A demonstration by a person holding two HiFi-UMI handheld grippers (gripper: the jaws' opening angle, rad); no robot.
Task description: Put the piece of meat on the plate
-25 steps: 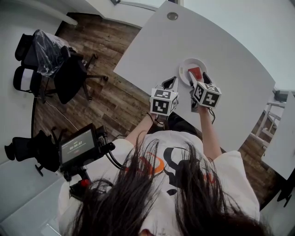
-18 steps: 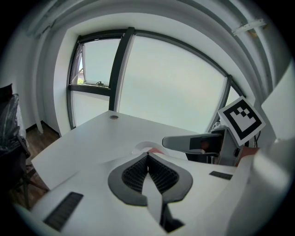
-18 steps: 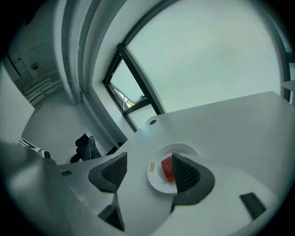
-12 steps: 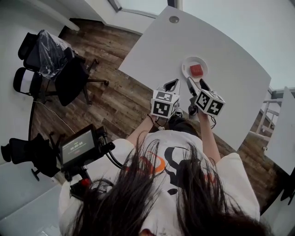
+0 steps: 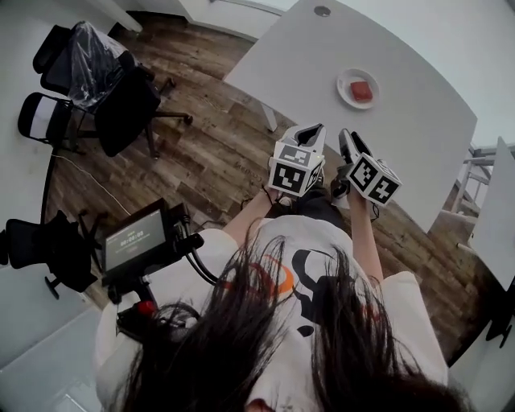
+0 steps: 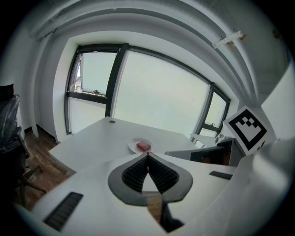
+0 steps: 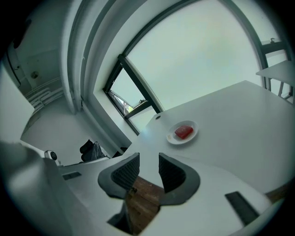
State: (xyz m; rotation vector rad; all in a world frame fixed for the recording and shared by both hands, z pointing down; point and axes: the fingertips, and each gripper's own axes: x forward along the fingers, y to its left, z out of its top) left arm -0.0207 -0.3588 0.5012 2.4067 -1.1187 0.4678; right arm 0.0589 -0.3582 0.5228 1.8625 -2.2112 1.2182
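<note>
A red piece of meat (image 5: 363,90) lies on a small white plate (image 5: 348,80) on the white table (image 5: 418,137). Both grippers hang in the air off the table's near edge, well short of the plate. My left gripper (image 5: 312,129) is shut, its pads meeting tip to tip (image 6: 147,155), with the plate (image 6: 135,145) and the meat (image 6: 144,146) far ahead. My right gripper (image 5: 346,135) has its jaws closing with a narrow gap (image 7: 148,162) and nothing between them; the plate (image 7: 173,137) and the meat (image 7: 184,131) lie beyond.
Black office chairs (image 5: 121,105) stand on the wooden floor (image 5: 217,153) to the left. A device with a lit screen (image 5: 135,240) hangs at the person's left side. A round cable port (image 5: 323,11) sits at the table's far end. Large windows (image 6: 156,92) lie beyond.
Both grippers drew back from the plate toward the person and past the table's edge. The right jaws went from wide open around the plate to a narrow gap. The meat stayed on the plate.
</note>
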